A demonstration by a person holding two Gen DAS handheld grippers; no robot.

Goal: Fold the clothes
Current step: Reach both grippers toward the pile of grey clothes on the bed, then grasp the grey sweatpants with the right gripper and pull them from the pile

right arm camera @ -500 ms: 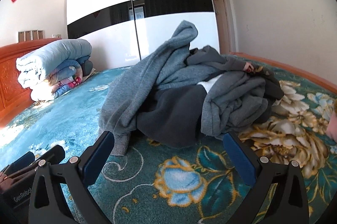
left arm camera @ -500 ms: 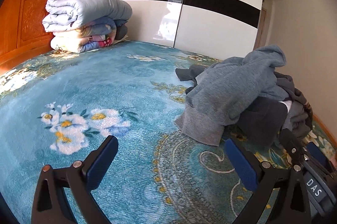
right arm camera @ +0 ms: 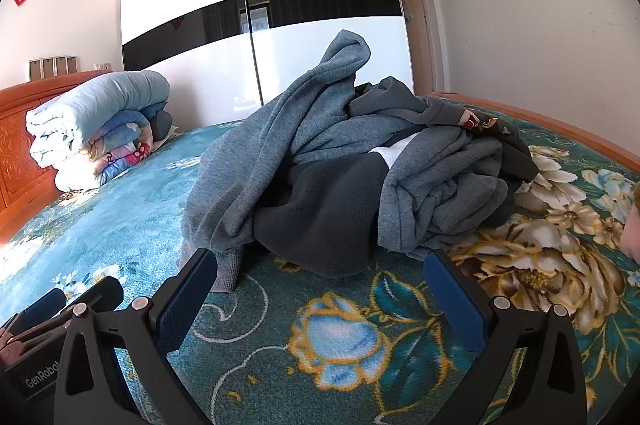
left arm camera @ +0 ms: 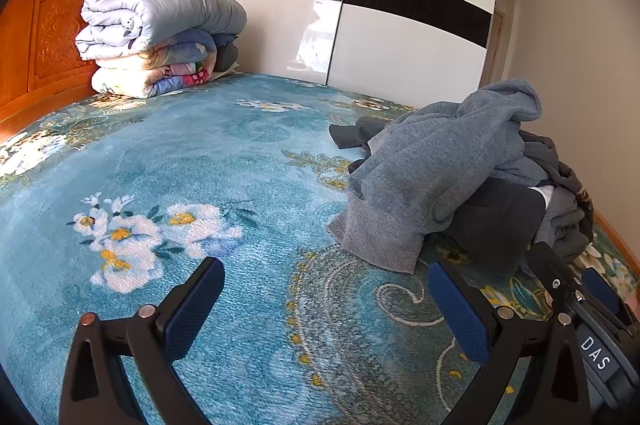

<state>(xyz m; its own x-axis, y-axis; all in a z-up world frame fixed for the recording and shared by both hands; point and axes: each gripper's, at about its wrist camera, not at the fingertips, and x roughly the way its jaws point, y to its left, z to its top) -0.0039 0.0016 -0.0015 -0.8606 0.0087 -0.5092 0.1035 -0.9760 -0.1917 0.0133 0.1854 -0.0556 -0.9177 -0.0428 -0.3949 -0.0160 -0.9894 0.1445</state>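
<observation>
A loose pile of grey clothes (right arm camera: 360,165) lies on the bed's blue flowered cover (right arm camera: 120,209). A grey-blue knit top (left arm camera: 420,177) drapes over a dark fleece piece (right arm camera: 332,217). My right gripper (right arm camera: 320,289) is open and empty, low over the cover just in front of the pile. My left gripper (left arm camera: 326,301) is open and empty, left of the pile over the bare cover (left arm camera: 160,165). Each gripper shows at the edge of the other's view.
Folded quilts (left arm camera: 160,37) are stacked at the wooden headboard (left arm camera: 44,37). A white and black sliding wardrobe (left arm camera: 360,25) stands behind the bed. The bed's wooden edge (right arm camera: 560,129) runs along the right, near the wall.
</observation>
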